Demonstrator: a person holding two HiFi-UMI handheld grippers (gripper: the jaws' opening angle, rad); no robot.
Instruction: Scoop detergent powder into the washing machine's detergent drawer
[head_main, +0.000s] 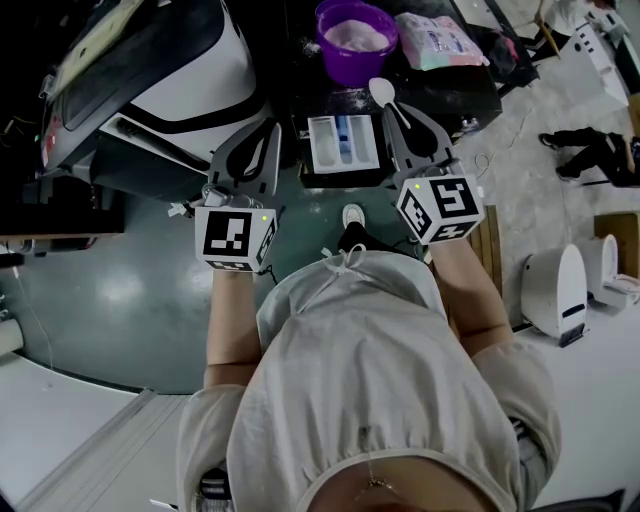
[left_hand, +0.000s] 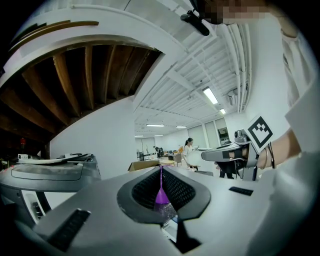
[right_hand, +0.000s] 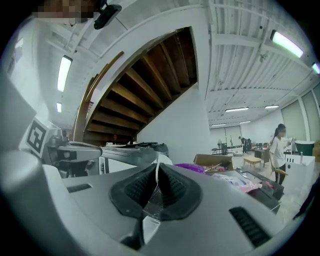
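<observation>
A purple bucket (head_main: 355, 40) of white powder stands on a dark top at the far side. The white detergent drawer (head_main: 340, 145) with a blue insert lies open just in front of it. My right gripper (head_main: 400, 108) is shut on the handle of a white spoon (head_main: 383, 92), whose bowl hangs between bucket and drawer. In the right gripper view the spoon bowl (right_hand: 163, 159) shows past the closed jaws (right_hand: 156, 172), with the bucket (right_hand: 190, 167) behind. My left gripper (head_main: 270, 130) is left of the drawer, shut on nothing; its closed jaws (left_hand: 161, 175) leave only a purple sliver.
The washing machine (head_main: 150, 70) with its dark door fills the left. A pink and white detergent bag (head_main: 440, 40) lies right of the bucket. White appliances (head_main: 560, 290) stand on the floor at the right. Another person's legs (head_main: 590, 150) are at the far right.
</observation>
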